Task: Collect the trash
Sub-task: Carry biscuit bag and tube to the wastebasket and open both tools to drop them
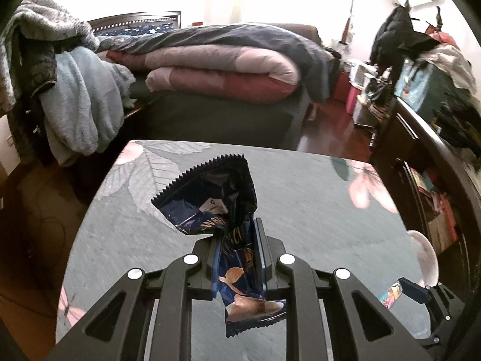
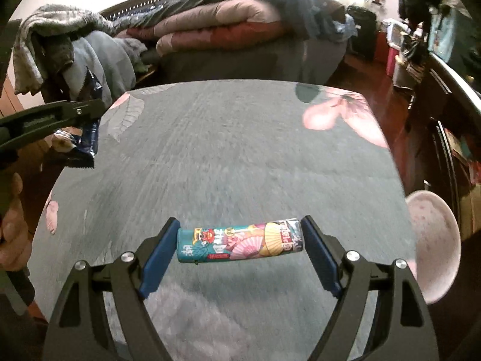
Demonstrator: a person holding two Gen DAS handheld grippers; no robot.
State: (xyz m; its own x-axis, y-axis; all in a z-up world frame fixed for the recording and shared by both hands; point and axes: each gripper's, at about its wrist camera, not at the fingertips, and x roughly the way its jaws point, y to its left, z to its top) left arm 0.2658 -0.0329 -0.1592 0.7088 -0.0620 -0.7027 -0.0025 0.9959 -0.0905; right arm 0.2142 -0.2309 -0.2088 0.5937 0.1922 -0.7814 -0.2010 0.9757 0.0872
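Note:
My left gripper (image 1: 238,234) is shut on a crumpled dark blue snack wrapper (image 1: 210,189), held above the grey flowered tablecloth (image 1: 300,195); the wrapper's zigzag edge sticks up beyond the fingertips and its tail hangs below. In the right wrist view this left gripper (image 2: 81,111) hovers over the table's left edge with the wrapper (image 2: 88,140) dangling. My right gripper (image 2: 240,222) stands wide, its blue pads pressing on both ends of a teal, colourfully printed packet (image 2: 240,243), lifted crosswise over the tablecloth (image 2: 240,138). The left wrist view catches that packet (image 1: 390,293) at its lower right.
A pink bowl (image 2: 433,246) sits at the table's right edge. Behind the table is a bed with folded quilts (image 1: 222,69) and blankets draped over a chair (image 1: 78,102). A dark cabinet (image 1: 421,138) lines the right side. A hand (image 2: 12,234) shows at the left.

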